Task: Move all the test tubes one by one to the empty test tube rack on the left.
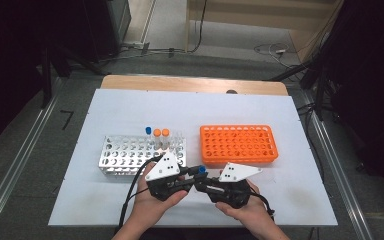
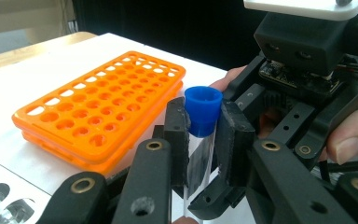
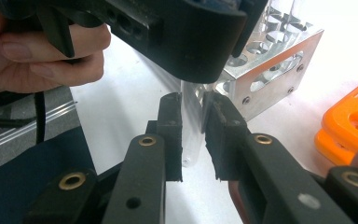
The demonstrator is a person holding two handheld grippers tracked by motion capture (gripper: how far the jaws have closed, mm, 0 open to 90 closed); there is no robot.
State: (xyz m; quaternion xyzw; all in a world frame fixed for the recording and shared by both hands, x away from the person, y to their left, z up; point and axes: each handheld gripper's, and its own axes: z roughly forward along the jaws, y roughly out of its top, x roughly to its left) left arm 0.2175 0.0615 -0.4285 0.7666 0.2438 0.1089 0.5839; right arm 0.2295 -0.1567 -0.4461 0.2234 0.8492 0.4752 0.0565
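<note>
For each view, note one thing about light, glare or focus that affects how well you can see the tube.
High view: white table evenly lit, dark surround, tube tiny. Left gripper view: blue cap sharp, near jaws soft. Right gripper view: tube clear and faint against the bright table.

My jaws clamp a clear tube (image 2: 200, 158) just under its blue cap (image 2: 203, 106); an orange rack (image 2: 98, 112) lies on the desk (image 2: 37, 79) beyond.

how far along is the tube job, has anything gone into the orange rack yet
Nothing is in the orange rack yet: all its holes look empty. One blue-capped tube is out and in hand, pinched between the left gripper and the right gripper, just in front of the racks. Left to do: three capped tubes, one blue and two orange, stand in the metal rack.
</note>
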